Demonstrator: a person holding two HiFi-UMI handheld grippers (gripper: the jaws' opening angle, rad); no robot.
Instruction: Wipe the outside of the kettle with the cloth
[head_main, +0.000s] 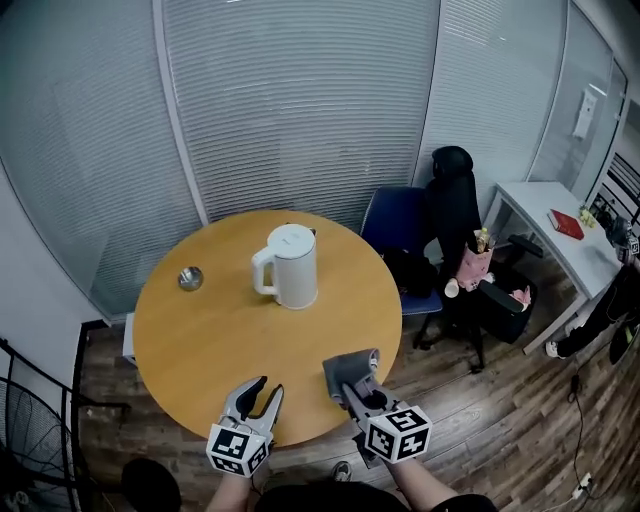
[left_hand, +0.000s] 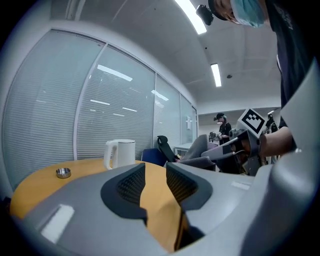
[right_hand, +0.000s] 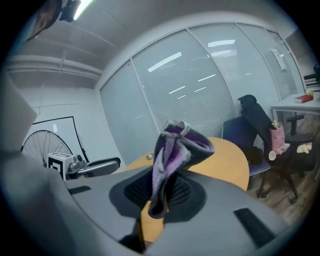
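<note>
Both grippers hover roughly level over the near edge of the round table (head_main: 200, 340), pointing away from the person. On the left gripper (head_main: 268, 389) the jaws stand part-way apart, with only bare tabletop showing between them. On the right gripper (head_main: 352, 384) the jaws are clamped on the grey-purple cloth (right_hand: 176, 148), which stands bunched above the pads. The white kettle (head_main: 290, 265) is upright with its lid down, well ahead of both jaws and untouched. A small metal dish (head_main: 190, 278) lies ahead-left of the left jaws, its contents unclear.

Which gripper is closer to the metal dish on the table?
Left. The left gripper is at the near edge of the table, across from the metal dish; the right gripper sits farther right.
</note>
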